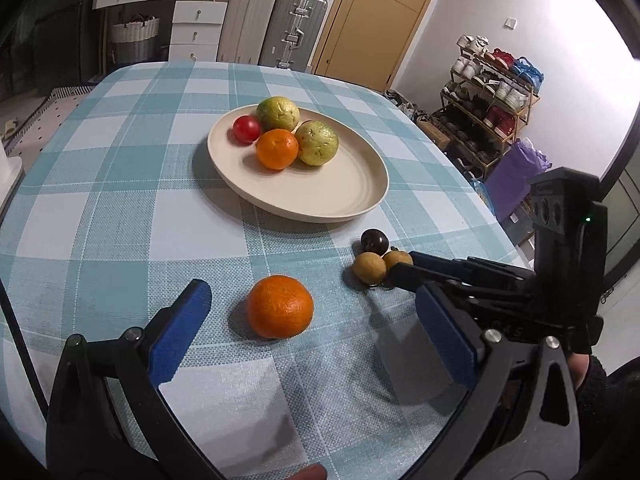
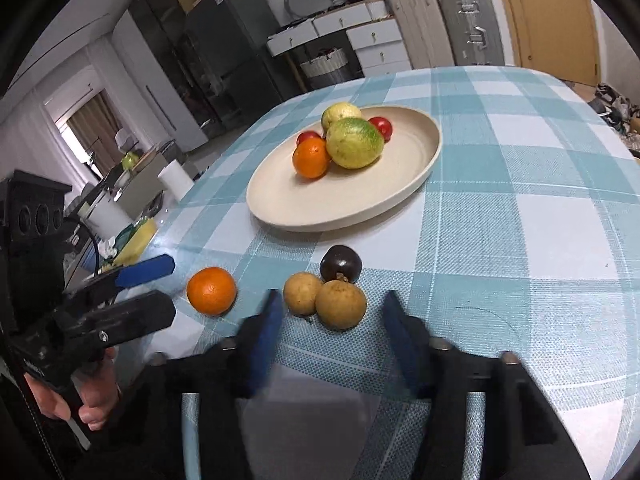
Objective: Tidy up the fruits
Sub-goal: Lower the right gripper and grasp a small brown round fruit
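Observation:
A cream plate on the checked tablecloth holds two green guavas, an orange and red fruit. A loose orange lies on the cloth just ahead of my open, empty left gripper. Two tan longans and a dark purple fruit lie together in front of my open, empty right gripper.
The table drops off at its right edge toward a shoe rack and a purple bag. Suitcases, white drawers and a door stand behind the far edge.

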Demonstrator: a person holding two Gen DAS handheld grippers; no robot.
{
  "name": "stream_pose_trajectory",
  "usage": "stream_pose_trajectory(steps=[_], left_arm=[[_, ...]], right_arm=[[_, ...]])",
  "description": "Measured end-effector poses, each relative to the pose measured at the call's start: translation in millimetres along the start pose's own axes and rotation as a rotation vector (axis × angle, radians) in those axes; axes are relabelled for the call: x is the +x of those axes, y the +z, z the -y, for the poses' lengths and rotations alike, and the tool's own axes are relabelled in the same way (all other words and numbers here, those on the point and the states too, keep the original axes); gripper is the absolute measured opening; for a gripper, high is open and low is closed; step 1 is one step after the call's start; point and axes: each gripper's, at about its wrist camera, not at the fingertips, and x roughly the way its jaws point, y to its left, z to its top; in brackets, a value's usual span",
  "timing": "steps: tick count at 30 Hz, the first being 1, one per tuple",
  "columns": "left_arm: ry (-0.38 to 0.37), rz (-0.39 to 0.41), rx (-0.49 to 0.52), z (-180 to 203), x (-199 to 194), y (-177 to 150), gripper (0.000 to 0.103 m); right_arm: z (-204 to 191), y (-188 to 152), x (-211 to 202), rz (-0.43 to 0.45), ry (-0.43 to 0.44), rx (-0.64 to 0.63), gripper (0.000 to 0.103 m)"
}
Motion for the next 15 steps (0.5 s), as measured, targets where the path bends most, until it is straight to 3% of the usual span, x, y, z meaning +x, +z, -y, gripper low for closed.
stream_pose_trajectory(steps=[3,15], left_arm=[[-0.001,-0.009,0.002,2.0,2.5,0.4,0.102],[0.002,-0.037,0.042,17.3,8.8,2.0,0.102]], right_arm=[[1.0,0.4,3.6,-0.019,0.002,-0.004,0.028],[9.8,-0.5,-10.6,0.027,0.011,0.022,0.028]])
